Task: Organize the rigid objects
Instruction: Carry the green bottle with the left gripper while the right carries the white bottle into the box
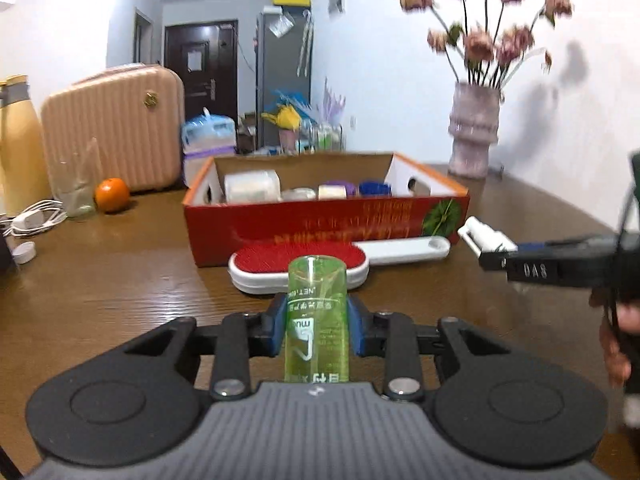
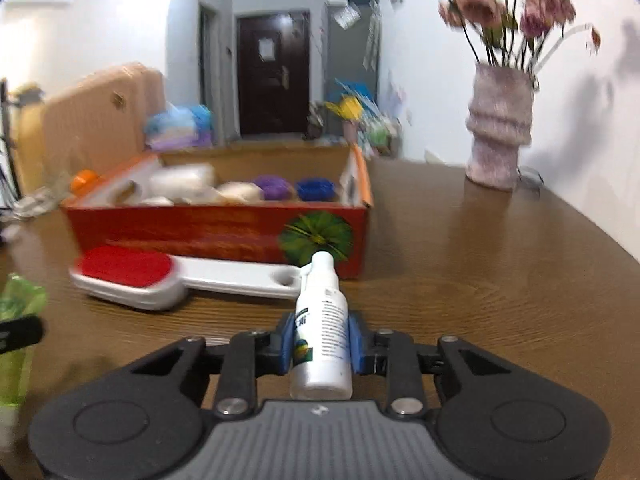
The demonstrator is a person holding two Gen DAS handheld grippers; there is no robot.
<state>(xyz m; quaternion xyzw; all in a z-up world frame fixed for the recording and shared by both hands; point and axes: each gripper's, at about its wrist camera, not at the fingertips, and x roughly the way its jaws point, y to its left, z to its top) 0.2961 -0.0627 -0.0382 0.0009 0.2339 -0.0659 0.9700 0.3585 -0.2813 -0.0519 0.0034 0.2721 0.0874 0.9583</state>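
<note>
My left gripper (image 1: 317, 330) is shut on a clear green bottle (image 1: 317, 320), held above the wooden table in front of a red cardboard box (image 1: 320, 224). My right gripper (image 2: 320, 342) is shut on a small white spray bottle (image 2: 322, 332), nozzle pointing at the box (image 2: 216, 228). In the left wrist view the right gripper (image 1: 496, 254) reaches in from the right with the white bottle (image 1: 484, 236). The box holds several items: white tape rolls (image 1: 252, 186), a purple lid (image 2: 274, 186) and a blue lid (image 2: 315, 188). A lint brush with a red pad and white handle (image 1: 298, 268) lies in front of the box; it also shows in the right wrist view (image 2: 132, 276).
A vase of dried flowers (image 1: 474, 132) stands at the back right of the table (image 1: 120, 288). An orange (image 1: 112, 195), a clear bag, a white cable (image 1: 36, 218), a white cap (image 1: 24, 252) and a pink suitcase (image 1: 116, 128) are at the left.
</note>
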